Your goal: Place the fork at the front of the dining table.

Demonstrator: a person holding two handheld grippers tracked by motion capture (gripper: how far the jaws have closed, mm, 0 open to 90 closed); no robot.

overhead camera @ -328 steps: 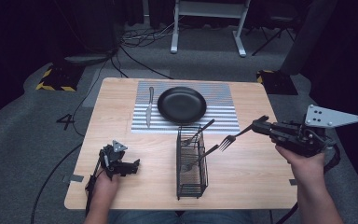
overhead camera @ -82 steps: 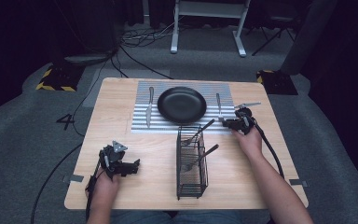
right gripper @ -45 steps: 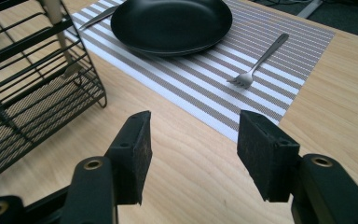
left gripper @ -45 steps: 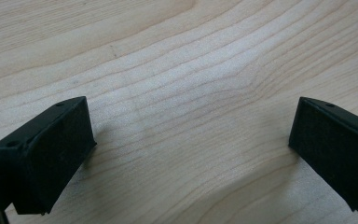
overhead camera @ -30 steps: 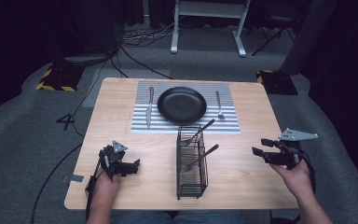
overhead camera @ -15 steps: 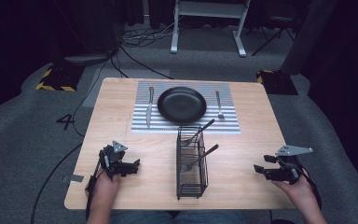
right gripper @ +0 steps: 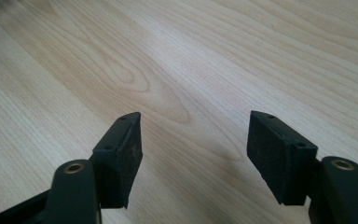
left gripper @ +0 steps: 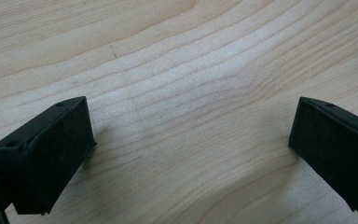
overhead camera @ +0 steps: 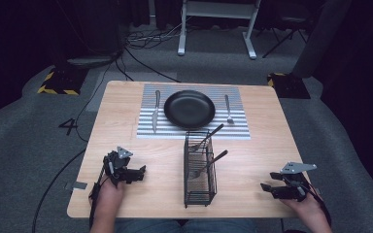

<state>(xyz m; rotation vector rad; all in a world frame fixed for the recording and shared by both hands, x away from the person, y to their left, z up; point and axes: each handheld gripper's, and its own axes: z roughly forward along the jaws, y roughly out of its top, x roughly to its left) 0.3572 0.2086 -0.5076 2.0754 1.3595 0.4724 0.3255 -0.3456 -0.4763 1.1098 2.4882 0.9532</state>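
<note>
High view: a wooden counter (overhead camera: 126,121) carries a striped placemat (overhead camera: 238,127) at its far middle. On the mat rests a black plate (overhead camera: 189,108), with a knife (overhead camera: 155,110) lying just to its left and a fork (overhead camera: 228,108) just to its right, each apart from the plate and roughly parallel to the mat's short sides. Near the mat's near edge, at mid-counter, stands a black wire cutlery rack (overhead camera: 199,167), upright; the handles of two utensils (overhead camera: 209,164) lean out of it toward the far right.

The left gripper (overhead camera: 137,174) sits at the near left of the counter, held by the person's left hand, well apart from the rack. In the left gripper view its pads (left gripper: 51,149) stand wide, with bare wood grain between them and nothing held.

The right gripper (overhead camera: 267,189) lies at the near right corner of the counter, well apart from both the rack and the fork; its grey three-cornered plate (overhead camera: 298,168) shows on top. In the right gripper view its pads (right gripper: 126,149) stand moderately apart above bare wood, with nothing between them. The jaws have just been closing slightly, on no object.

Beyond the counter: grey carpet (overhead camera: 34,141), trailing cables (overhead camera: 141,53), and the white legs of a stand (overhead camera: 182,29).
</note>
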